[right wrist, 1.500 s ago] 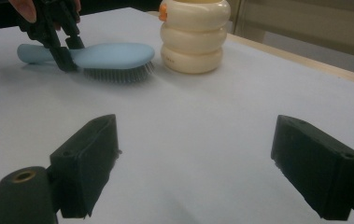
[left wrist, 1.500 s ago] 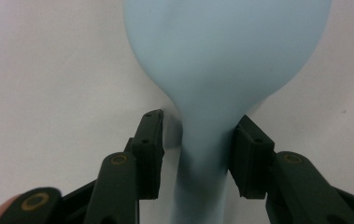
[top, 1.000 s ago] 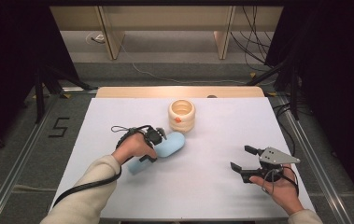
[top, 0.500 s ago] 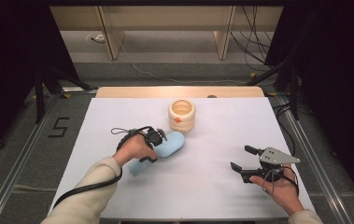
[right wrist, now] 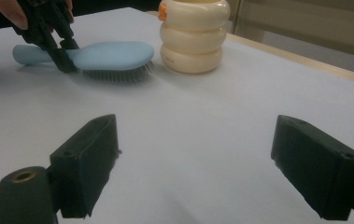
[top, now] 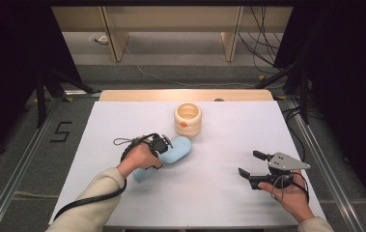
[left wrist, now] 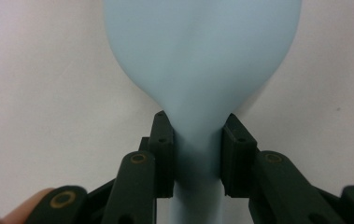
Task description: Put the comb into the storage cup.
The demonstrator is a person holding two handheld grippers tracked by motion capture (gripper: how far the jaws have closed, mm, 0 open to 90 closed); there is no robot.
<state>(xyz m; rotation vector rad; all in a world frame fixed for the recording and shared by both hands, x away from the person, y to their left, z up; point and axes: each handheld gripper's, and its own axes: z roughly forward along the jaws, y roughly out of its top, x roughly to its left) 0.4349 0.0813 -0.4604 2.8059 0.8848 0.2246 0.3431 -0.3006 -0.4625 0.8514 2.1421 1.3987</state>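
A light blue hairbrush (top: 179,148) lies bristles down on the white table (top: 219,203), left of centre. My left gripper (top: 164,144) is shut on its narrow neck, where handle meets head. In the left gripper view both pads (left wrist: 163,154) press the sides of the brush (left wrist: 202,51). The right gripper view shows the brush (right wrist: 111,53) with the left gripper (right wrist: 65,58) clamped on it from above. My right gripper (top: 248,163) rests at the table's front right, open with nothing between its pads (right wrist: 88,163).
A cream ribbed container (top: 188,120) with a small orange mark stands just behind the brush head, also in the right gripper view (right wrist: 194,35). A wooden strip (top: 122,95) runs along the table's far edge. Metal rails (top: 316,159) flank the sides.
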